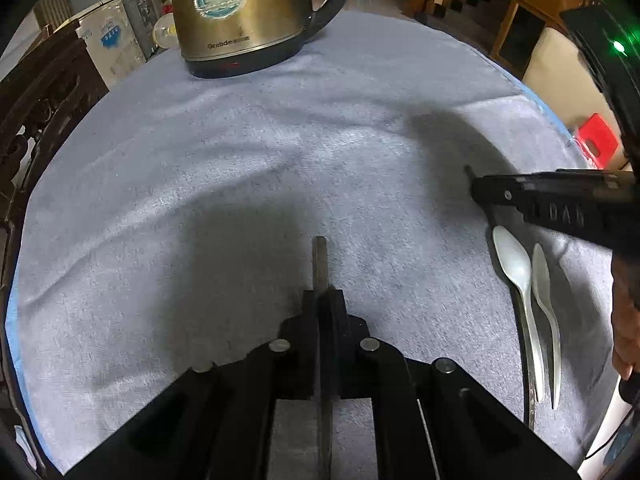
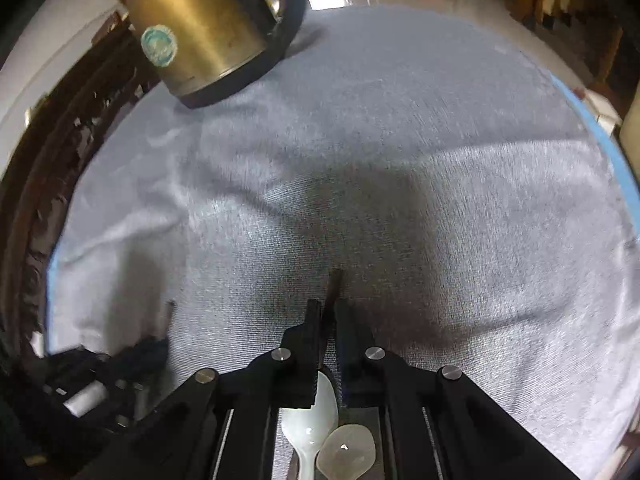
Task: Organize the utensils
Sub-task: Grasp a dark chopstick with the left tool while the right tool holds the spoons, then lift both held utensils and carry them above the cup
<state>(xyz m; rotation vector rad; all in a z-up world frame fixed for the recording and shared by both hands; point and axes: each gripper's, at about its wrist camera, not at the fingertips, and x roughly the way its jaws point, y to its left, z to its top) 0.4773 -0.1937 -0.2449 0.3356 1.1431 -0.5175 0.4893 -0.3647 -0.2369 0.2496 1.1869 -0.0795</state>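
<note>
Left gripper jaws clamping half-hidden utensil — spoons cropped

Kettle top cut off by upper edge in both views. Metal utensil in left gripper largely hidden by fingers; type not determinable. White spoons' handles cut off in right view, cloth blurred.

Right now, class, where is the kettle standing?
The kettle stands at the far edge of the grey cloth, upper left in both wrist views, well away from the two spoons.
</note>
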